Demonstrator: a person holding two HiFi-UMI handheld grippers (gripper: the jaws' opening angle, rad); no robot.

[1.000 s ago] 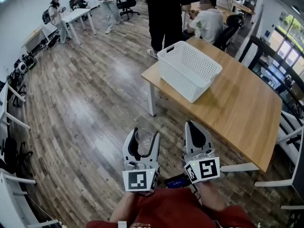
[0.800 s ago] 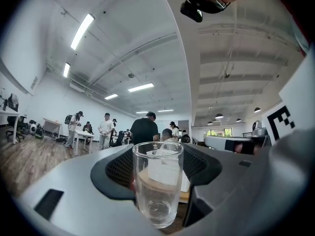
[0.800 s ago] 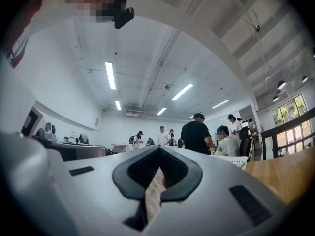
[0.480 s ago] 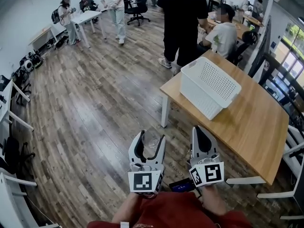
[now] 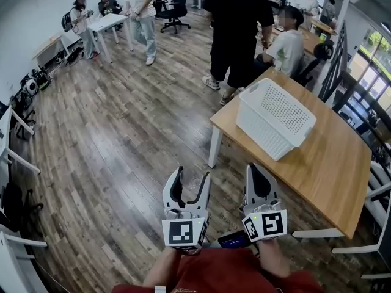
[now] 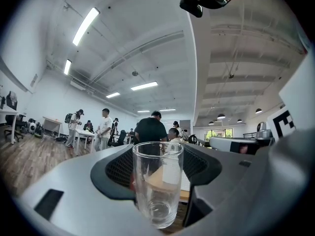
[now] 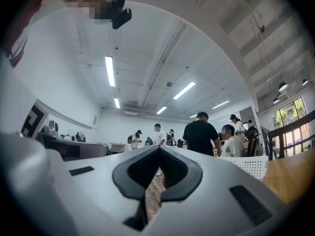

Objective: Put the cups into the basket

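- The left gripper (image 5: 188, 177) has its fingers spread wide, pinching a clear glass cup (image 6: 157, 183) that stands upright between them.
- The right gripper (image 5: 256, 174), just beside the left one, has its fingers pressed together and holds nothing.
- A white perforated basket (image 5: 261, 129) sits ahead of both sets of fingertips and to their right, on a wooden table (image 5: 317, 163), well apart from the cup.
- A person in black (image 5: 235, 23) stands beyond the table.
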